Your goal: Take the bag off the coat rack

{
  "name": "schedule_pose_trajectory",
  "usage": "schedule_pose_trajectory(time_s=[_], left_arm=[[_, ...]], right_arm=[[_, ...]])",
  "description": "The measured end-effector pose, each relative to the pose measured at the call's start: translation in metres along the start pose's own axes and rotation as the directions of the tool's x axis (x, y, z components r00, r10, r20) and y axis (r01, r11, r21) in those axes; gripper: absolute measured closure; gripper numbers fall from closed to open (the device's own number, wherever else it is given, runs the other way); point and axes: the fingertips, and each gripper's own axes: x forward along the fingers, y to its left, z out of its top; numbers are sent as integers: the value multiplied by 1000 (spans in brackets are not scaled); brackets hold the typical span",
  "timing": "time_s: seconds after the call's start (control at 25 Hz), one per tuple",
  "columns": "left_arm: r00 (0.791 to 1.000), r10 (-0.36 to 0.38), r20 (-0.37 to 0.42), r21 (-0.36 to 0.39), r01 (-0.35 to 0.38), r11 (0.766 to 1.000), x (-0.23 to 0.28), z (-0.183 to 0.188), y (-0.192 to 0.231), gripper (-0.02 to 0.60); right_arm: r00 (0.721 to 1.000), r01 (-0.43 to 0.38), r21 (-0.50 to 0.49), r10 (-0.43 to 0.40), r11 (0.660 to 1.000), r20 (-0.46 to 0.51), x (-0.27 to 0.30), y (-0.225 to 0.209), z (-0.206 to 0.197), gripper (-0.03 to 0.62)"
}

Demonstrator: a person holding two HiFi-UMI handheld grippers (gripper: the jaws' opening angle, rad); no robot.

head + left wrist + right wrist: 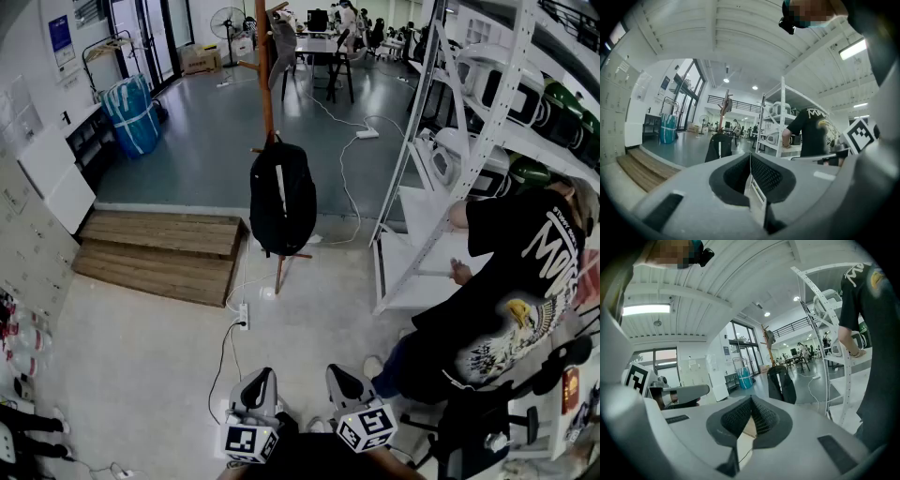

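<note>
1. The black bag (281,199) hung from a low peg of the wooden coat rack (265,84). Its body draped down the pole and ended short of the floor, so the peg seemed to carry all its weight.
2. The left gripper (255,382) and right gripper (343,377) sat low, side by side and close to the person's body, aimed toward the rack. This looked like an approach posture, with nothing in reach.
3. The left fingers (765,176) were pressed together with nothing between them, and the right fingers (735,418) were the same.
4. The bag stood well apart from both pairs of fingers, ahead across open floor. The left gripper view showed it slightly left of the fingers' seam, the right gripper view slightly right.
5. Judged from this, the fingers would need to spread before reaching the bag's top loop.
</note>
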Motion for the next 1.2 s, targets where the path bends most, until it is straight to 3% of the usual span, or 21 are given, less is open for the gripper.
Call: schedule_pose_trajectory(time_s=[0.64, 1.2], left_arm=[[1000, -16, -1, -5, 16, 1000, 9, 1, 16, 561], [997, -69, 24, 9, 69, 998, 39, 16, 80, 561]], right_arm=[[1000, 10, 16, -10, 1000, 5, 17, 5, 3, 582], [998, 62, 15, -62, 998, 16, 80, 22, 13, 582]])
